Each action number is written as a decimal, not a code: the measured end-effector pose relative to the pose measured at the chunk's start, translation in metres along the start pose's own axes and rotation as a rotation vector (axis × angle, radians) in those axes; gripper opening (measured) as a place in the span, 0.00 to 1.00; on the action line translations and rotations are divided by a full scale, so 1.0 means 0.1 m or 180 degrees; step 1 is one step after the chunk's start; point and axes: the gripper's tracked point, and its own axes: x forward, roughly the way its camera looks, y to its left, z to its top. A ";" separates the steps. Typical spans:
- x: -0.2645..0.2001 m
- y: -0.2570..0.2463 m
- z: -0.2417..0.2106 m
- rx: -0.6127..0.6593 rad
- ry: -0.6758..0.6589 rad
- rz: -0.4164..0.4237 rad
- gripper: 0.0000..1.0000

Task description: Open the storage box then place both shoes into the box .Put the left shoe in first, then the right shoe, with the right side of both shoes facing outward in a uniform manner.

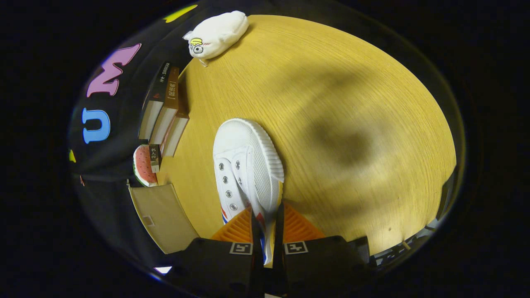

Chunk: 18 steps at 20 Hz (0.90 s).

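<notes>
Jaws [267,231] clamped on a white shoe [246,165], toe pointing ahead over the counter [331,103].
Wide bare wood lies ahead and right of the jaws. To their left stand books [163,111], spine writing too small to read, a watermelon-slice toy [143,165] and a beige box flap [163,215]; far ahead, a white plush [215,35]. The shoe's heel is hidden between the jaws.

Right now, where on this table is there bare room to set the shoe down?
The fingers are shut on the white shoe. The bare wooden table beside the shoe, away from the books, is the widest patch, up to the plush toy. It is crowded by the books, watermelon slice and beige box.
</notes>
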 end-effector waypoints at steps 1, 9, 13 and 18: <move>-0.07 0.08 -0.01 -0.0061 -0.0036 0.0018 0.13; -0.57 1.12 -0.22 -0.0487 -0.0252 0.0135 0.13; -0.68 1.77 -0.46 -0.0688 -0.0299 0.0197 0.13; -0.67 2.69 -0.83 -0.0650 -0.0209 0.0568 0.13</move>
